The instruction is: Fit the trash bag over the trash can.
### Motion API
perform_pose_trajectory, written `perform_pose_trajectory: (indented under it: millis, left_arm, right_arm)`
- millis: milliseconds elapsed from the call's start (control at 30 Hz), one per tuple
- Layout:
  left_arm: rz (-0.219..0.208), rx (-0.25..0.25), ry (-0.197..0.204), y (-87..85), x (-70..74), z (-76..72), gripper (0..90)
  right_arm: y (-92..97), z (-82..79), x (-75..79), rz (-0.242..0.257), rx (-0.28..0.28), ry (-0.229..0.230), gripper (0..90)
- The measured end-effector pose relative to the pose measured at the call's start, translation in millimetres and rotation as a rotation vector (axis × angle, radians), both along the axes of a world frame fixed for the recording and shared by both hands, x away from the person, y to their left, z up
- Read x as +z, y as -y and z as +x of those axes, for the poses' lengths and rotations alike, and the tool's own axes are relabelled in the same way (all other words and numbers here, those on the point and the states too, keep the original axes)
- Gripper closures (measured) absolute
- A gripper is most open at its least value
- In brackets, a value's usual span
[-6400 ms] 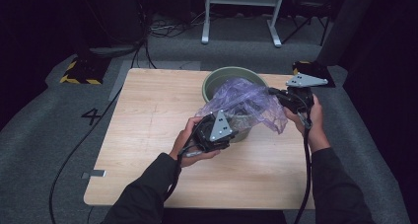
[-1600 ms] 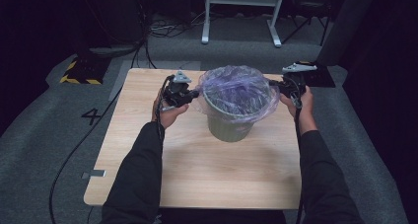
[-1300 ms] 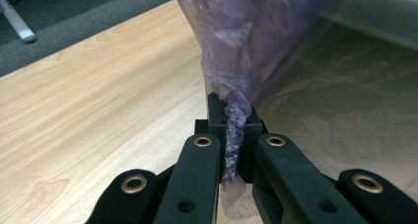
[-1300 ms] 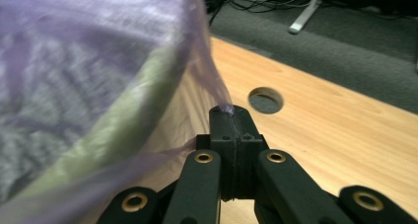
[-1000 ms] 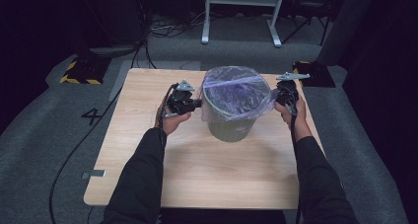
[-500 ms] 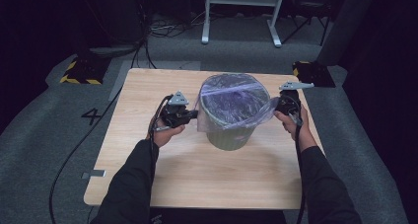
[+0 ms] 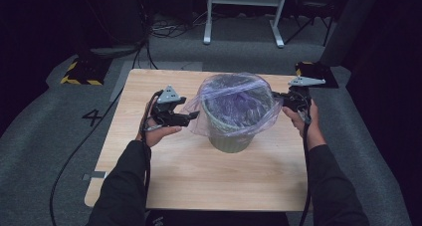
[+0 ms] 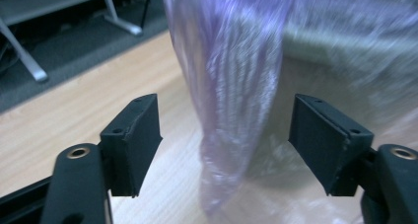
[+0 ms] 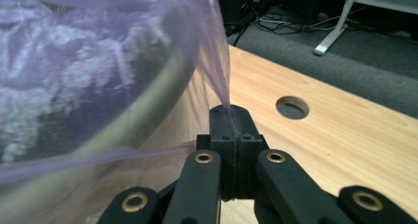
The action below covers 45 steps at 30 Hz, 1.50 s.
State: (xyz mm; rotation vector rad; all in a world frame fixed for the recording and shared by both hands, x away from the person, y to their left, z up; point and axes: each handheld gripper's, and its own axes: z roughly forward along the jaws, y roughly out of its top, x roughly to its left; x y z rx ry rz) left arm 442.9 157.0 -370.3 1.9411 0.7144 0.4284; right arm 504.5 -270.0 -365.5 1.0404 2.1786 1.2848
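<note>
A green bin (image 7: 231, 136) stands mid-table with a clear purple bag (image 7: 234, 101) stretched over its rim. My left gripper (image 7: 191, 117) sits just left of the bin. Its jaws have just been opening, and they now stand open. In the left gripper view a fold of the bag (image 8: 231, 86) hangs loose between the pads of the left gripper (image 8: 226, 135), touching neither. On the bin's right side my right gripper (image 7: 276, 97) is shut on the bag's edge. In the right gripper view the film (image 9: 98, 76) runs from the bin's rim (image 9: 133, 120) into the closed tips of the right gripper (image 9: 231, 115).
The wooden table (image 7: 199, 186) has a round cable hole (image 9: 292, 107) near its right back corner. A black block (image 7: 311, 69) sits past that corner. Cables trail off the left side onto grey carpet. White stand legs (image 7: 244, 17) are behind the table.
Both hands came toward the near side and pulled the bag down around the bin's rim. The left jaws opened and let go of the bag. The right gripper kept its hold.
</note>
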Motion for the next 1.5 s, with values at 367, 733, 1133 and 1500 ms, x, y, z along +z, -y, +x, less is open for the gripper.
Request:
perform_pose_trajectory:
  millis: [367,733,1133,1500]
  left_arm:
    - [-0.054,-0.011,0.074,-0.8,30.2,1.1,24.7]
    - [0.012,0.011,0.116,19.0,31.3,25.5,74.8]
    - [-0.033,0.105,0.068,23.8,15.9,56.3,89.7]
    - [-0.022,0.117,-0.067,36.3,-7.3,76.6,89.7]
  right_arm:
    - [-0.1,0.2,12.8,0.0,-0.018,0.04,89.3]
    - [-4.9,11.0,14.8,-0.021,-0.023,0.031,89.5]
    - [-9.8,25.7,2.1,-0.038,-0.035,-0.02,90.0]
    - [-21.5,31.6,-21.1,-0.044,0.005,-0.091,90.0]
